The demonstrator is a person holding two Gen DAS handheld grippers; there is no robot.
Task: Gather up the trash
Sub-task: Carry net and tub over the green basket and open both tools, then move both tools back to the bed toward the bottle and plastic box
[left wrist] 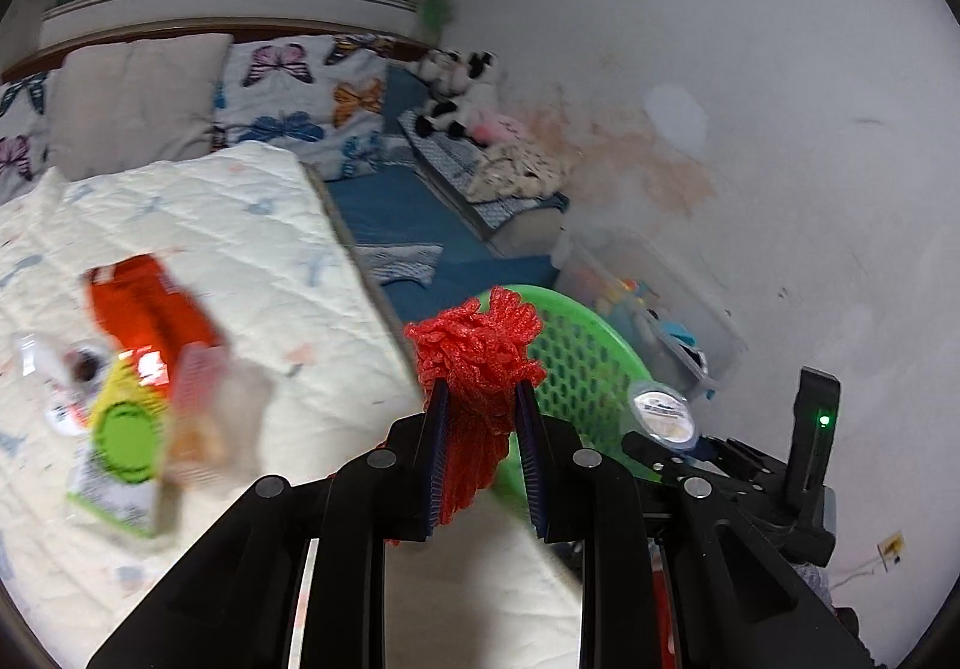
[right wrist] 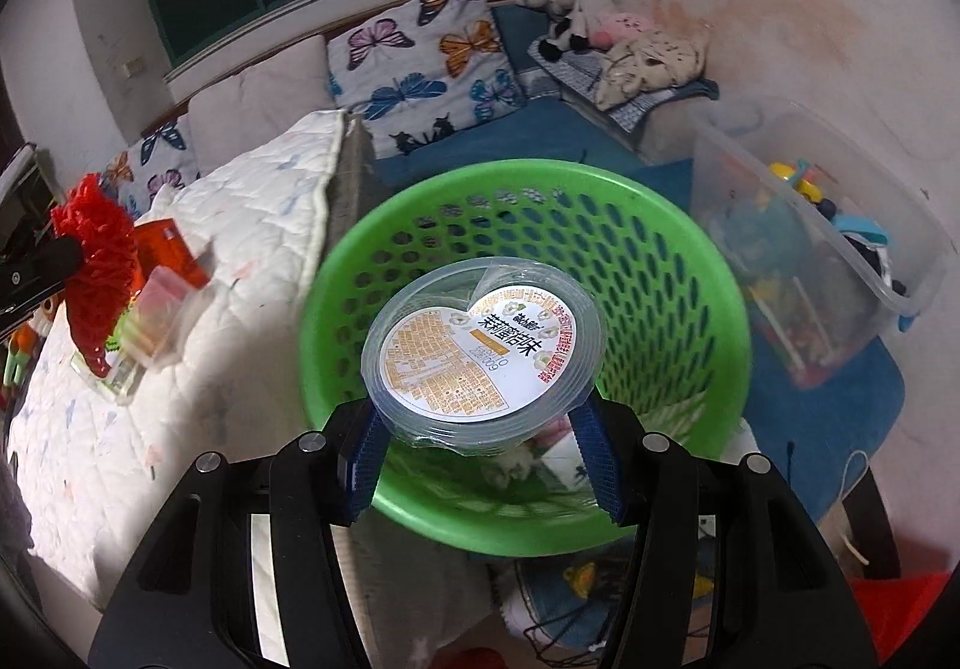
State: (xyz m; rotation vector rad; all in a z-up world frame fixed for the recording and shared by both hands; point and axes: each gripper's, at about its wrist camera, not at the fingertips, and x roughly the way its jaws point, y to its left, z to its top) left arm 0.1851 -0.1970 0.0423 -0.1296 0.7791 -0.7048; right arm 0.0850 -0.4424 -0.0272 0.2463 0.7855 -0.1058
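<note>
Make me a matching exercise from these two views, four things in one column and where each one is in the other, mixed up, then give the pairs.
Things:
1. red mesh
2. plastic cup
3. green basket
4. orange carton

Places:
A. lying on the quilt
B. on the floor beside the bed
C. clamped in the left gripper
D. held in the right gripper above the basket

Pairs: 1-C, 2-D, 3-B, 4-A

the basket [right wrist: 522, 225] stands on the floor just right of the bed [right wrist: 258, 201]. a plastic tub [right wrist: 480, 351] hangs over the basket's mouth, and wrappers [right wrist: 540, 459] lie in the basket's bottom. a storage bin [right wrist: 810, 225] sits right of the basket. left of the basket, cartons [left wrist: 138, 369] lie on the bed. pillows [right wrist: 432, 51] lie behind the basket.
</note>
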